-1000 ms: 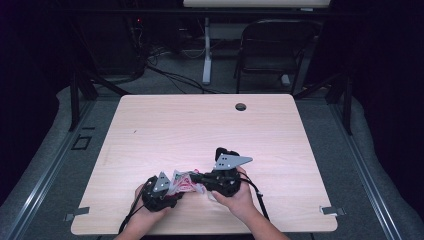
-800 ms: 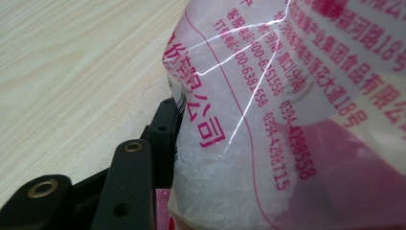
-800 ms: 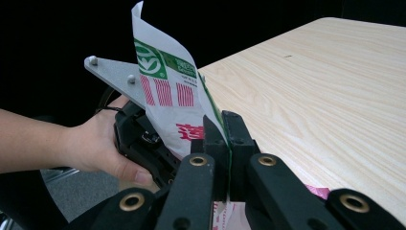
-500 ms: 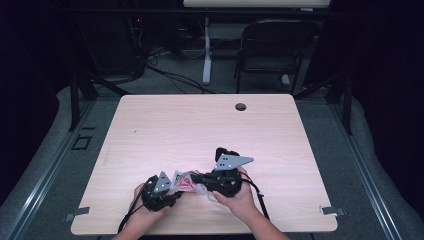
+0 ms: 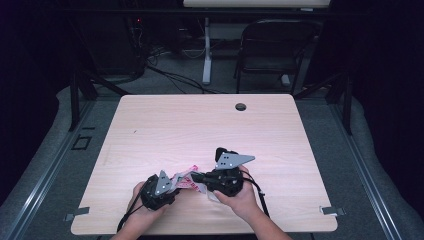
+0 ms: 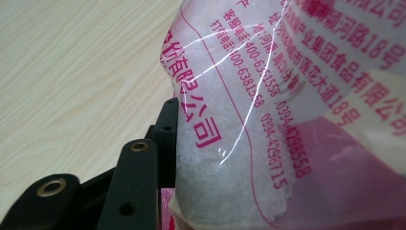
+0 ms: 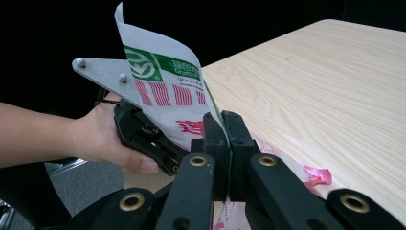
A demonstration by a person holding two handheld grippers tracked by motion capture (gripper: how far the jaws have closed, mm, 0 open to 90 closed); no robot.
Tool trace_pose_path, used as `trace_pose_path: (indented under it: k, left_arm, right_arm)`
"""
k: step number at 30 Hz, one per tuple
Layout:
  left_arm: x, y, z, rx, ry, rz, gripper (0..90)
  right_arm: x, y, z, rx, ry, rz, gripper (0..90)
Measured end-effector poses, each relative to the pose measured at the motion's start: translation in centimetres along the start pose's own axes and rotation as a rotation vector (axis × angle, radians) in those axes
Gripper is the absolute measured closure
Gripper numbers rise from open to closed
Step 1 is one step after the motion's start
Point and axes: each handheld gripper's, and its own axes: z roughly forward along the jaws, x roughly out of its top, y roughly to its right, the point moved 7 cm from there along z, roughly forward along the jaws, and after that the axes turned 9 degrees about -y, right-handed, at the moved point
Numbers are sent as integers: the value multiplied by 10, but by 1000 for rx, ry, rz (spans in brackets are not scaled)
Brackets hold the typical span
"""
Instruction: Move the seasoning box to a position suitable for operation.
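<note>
A clear plastic bag [image 5: 186, 180] with pink print and white crystals inside hangs between my two grippers near the table's front edge. My left gripper [image 5: 172, 186] has just been closing its jaws on the bag's full part [image 6: 268, 120]. One black finger [image 6: 165, 129] presses its side and the other is hidden behind the bag. My right gripper [image 7: 227, 120] is shut on the bag's flat printed edge [image 7: 167, 81], which stands up above its jaws. In the right gripper view the left gripper [image 7: 143, 132] and the hand holding it lie just beyond the bag.
The light wooden table [image 5: 200, 125] has a round cable hole [image 5: 241, 106] near its far edge. A dark chair [image 5: 275, 45] and a table leg stand on the floor beyond it. Cables trail from both grippers toward the front edge.
</note>
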Motion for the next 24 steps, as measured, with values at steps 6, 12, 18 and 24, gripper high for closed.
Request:
trace_pose_path:
  k: [6,12,18,24]
  left_arm:
    - [6,-5,-5,56,21,23,601]
    - [14,-12,-10,117,25,54,603]
    - [23,-17,-12,146,35,53,606]
    - [29,-20,-10,173,33,73,606]
  right_arm:
    - [3,-2,-3,-26,5,-28,900]
    - [7,-2,-9,-41,8,-47,900]
    - [8,2,-14,-58,1,-44,900]
    - [10,6,-17,-77,-6,-35,900]
